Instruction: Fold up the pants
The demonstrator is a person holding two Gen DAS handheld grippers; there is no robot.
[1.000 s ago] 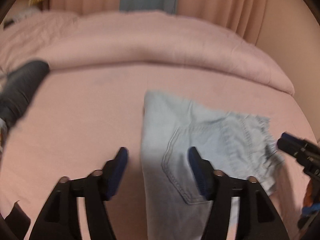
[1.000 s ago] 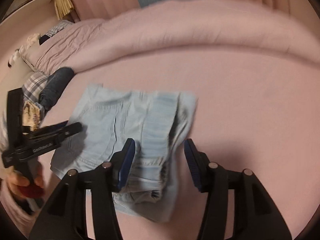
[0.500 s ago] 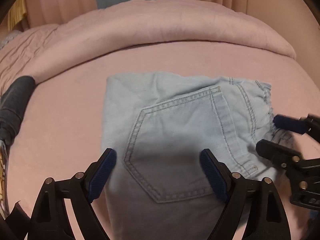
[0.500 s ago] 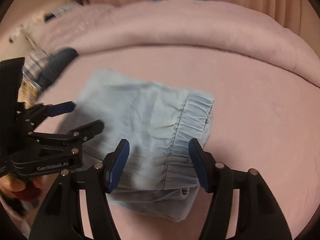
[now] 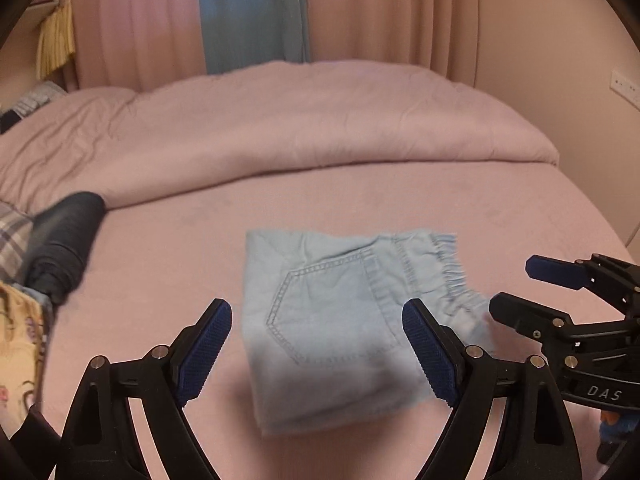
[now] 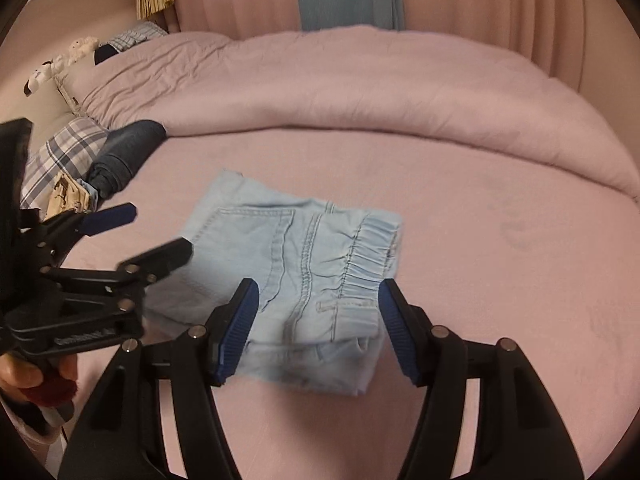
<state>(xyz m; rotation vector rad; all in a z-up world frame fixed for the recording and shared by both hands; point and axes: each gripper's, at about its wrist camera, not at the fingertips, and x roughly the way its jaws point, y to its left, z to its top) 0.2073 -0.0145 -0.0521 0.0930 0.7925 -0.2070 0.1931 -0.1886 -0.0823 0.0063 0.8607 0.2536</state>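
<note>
Light blue denim pants (image 5: 340, 328), folded into a compact square, lie flat at centre frame on the pink bedsheet (image 5: 500, 208), back pocket up. The left gripper (image 5: 316, 344) hangs above them, jaws spread wide and empty. The right gripper (image 6: 318, 328) hovers over the elastic waistband, jaws apart, nothing pinched. A rolled dark garment (image 6: 128, 152) sits at upper left.

A pink bed (image 5: 400, 200) with a rolled-back duvet (image 5: 320, 120) stands before pink curtains (image 5: 380, 12) parted on a blue strip (image 5: 252, 12).
</note>
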